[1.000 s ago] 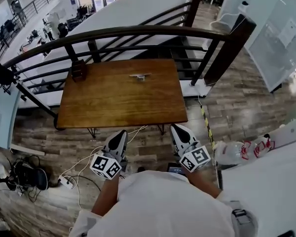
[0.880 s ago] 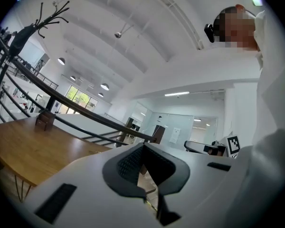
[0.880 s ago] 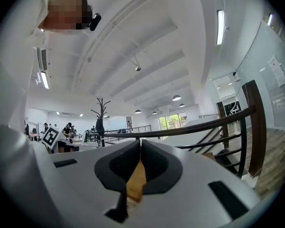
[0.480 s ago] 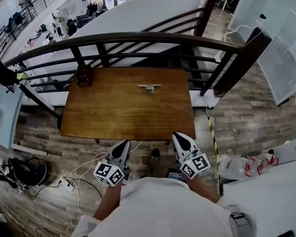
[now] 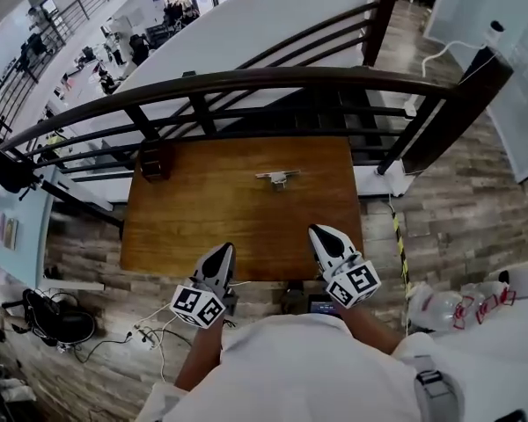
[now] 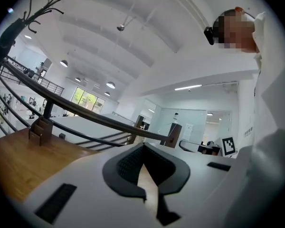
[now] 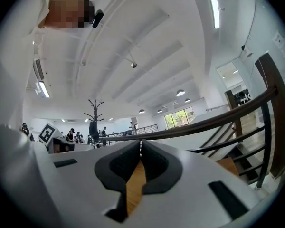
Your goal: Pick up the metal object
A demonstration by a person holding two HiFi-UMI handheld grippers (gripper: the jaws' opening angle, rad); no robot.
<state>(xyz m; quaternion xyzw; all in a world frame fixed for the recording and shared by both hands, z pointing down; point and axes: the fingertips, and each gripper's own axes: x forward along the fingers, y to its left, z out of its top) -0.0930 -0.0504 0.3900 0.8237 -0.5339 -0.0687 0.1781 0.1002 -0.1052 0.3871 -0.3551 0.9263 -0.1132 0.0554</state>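
Note:
A small silvery metal object (image 5: 278,178) lies on the far middle of the brown wooden table (image 5: 202,227). My left gripper (image 5: 221,256) hovers at the table's near edge, shut with nothing in it. My right gripper (image 5: 323,236) is over the table's near right corner, also shut and empty. Both point toward the table, well short of the metal object. In the left gripper view the left gripper (image 6: 143,146) has its jaws tip to tip. In the right gripper view the right gripper (image 7: 141,143) looks the same. Neither gripper view shows the metal object.
A small dark wooden box (image 5: 154,160) stands at the table's far left corner. A dark curved railing (image 5: 246,82) runs behind the table. Cables and a power strip (image 5: 145,334) lie on the floor at left. A white counter (image 5: 510,341) with plastic packs is at right.
The person has stepped closer to the table. Both grippers now reach over its near edge instead of hanging over the floor. Their jaws have stayed shut.

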